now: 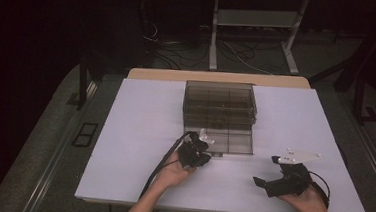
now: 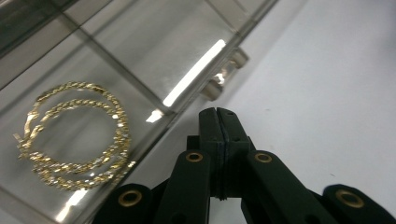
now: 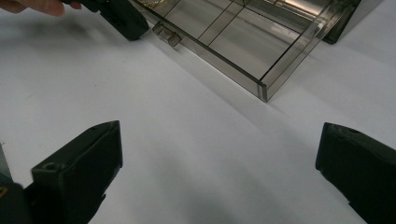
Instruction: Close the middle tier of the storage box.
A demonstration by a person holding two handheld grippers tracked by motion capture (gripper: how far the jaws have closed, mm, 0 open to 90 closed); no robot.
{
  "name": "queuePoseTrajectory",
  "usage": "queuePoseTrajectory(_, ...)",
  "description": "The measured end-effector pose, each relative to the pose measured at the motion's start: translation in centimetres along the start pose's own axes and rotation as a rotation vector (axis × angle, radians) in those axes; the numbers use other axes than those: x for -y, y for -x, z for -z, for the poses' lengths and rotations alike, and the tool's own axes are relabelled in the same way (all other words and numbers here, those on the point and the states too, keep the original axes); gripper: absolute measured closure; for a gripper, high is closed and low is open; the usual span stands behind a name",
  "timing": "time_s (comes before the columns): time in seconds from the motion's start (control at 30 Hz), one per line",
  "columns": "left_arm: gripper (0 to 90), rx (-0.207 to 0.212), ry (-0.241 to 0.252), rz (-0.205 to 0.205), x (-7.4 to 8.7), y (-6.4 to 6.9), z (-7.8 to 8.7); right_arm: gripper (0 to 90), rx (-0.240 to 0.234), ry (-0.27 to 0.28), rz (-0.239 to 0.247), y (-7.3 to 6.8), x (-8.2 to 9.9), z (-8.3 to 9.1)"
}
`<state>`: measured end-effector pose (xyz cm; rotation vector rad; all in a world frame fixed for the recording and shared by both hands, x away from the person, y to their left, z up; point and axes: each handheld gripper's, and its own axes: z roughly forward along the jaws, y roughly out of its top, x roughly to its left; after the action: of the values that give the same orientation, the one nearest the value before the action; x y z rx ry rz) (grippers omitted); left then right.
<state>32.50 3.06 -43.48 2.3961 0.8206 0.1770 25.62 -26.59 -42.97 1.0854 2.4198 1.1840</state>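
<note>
- Drawer (image 1: 231, 140) of smoky organizer (image 1: 220, 103) already pulled out, gold hoops (image 2: 74, 135) lying inside.
- Left gripper (image 2: 218, 113) pressed together just beside its handle (image 2: 224, 77).
- Right gripper (image 3: 219, 172) spread wide, idle; hoops seemingly untouched.

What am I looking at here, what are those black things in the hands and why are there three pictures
A person sits at a white table and holds a black two-jaw grasping tool in each hand. The high view looks down from above the person. The other two pictures come from small cameras that ride on the tools and look along their jaws.

On the table stands a smoky clear plastic drawer box. Its bottom drawer is pulled out and split into compartments. One compartment holds gold hoop earrings.

The left tool has its jaws shut with nothing between them, close to the drawer's small front handle. The right tool is open and holds nothing, over bare table, apart from the drawer.
</note>
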Motion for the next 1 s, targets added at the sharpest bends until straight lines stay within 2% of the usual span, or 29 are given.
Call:
queuePoseTrajectory(0.07,88.9,-0.014,0.005,0.01,0.0,-0.2,0.0,0.0,0.003,-0.001,0.001,0.0,0.0,0.0)
queuePoseTrajectory(0.13,89.0,-0.01,0.008,0.026,0.0,-0.2,-0.1,0.0,0.001,0.0,0.001,0.0,0.0,0.0)
queuePoseTrajectory(0.23,89.0,-0.015,0.009,0.012,0.1,-0.2,-0.1,0.0,0.001,-0.001,0.002,0.1,0.0,0.0)
queuePoseTrajectory(0.47,89.1,-0.045,0.045,0.015,0.2,-0.2,-0.2,0.0,0.004,0.0,-0.003,0.1,0.0,0.1)
queuePoseTrajectory(0.6,89.1,-0.044,0.06,0.023,0.1,-0.1,-0.4,0.0,0.002,0.001,-0.001,0.1,0.0,0.1)
queuePoseTrajectory(0.63,89.1,-0.053,0.06,0.013,0.1,-0.1,-0.4,0.0,0.001,0.002,-0.001,0.1,0.0,0.1)
queuePoseTrajectory(0.73,89.1,-0.058,0.083,0.015,0.0,-0.1,-0.1,0.0,0.003,0.004,-0.001,0.2,0.0,0.1)
queuePoseTrajectory(0.83,89.1,-0.068,0.12,0.036,-0.1,-0.2,0.4,0.0,0.002,0.0,-0.001,0.1,0.0,0.0)
queuePoseTrajectory(1.0,89.1,-0.055,0.122,0.033,-0.6,-0.7,0.7,0.0,0.002,0.0,0.0,0.1,0.0,0.0)
